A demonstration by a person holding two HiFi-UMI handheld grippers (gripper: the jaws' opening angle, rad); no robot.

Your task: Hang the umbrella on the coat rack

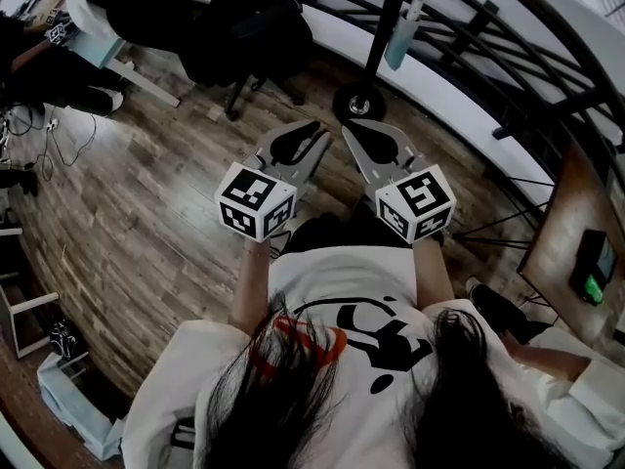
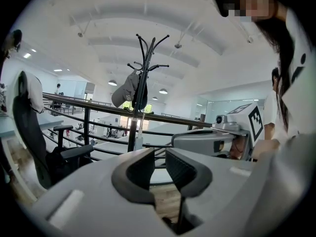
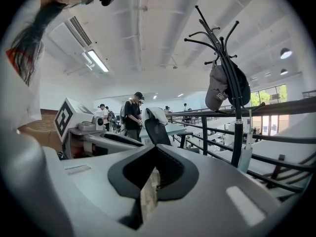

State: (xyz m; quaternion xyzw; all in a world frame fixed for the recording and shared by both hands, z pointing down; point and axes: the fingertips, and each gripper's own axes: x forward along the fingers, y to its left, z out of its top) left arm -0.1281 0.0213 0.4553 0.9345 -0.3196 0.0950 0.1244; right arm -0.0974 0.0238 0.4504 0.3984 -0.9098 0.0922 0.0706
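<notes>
Wood floor (image 1: 146, 193) underfoot, mezzanine-office kind of place. Closest in, both tools are held side by side at chest height and neither has anything in it. The left gripper (image 2: 160, 159) has its jaws a bit apart with only floor showing through the gap. The right gripper (image 3: 154, 157) has its jaws pinched together on nothing.

Just past them is the coat rack (image 1: 391, 18), standing right against the railing (image 2: 98, 107). The umbrella (image 1: 401, 35) is a pale folded one hanging down along the pole, low on the rack, below a cap (image 2: 123, 94). So it looks hung to me.

My worry is that it seems to dangle from something thin, and I can't tell which hook it's on. Bump the pole with a gripper and it could swing off and drop. An office chair (image 2: 27, 127) sits further off to the left.
</notes>
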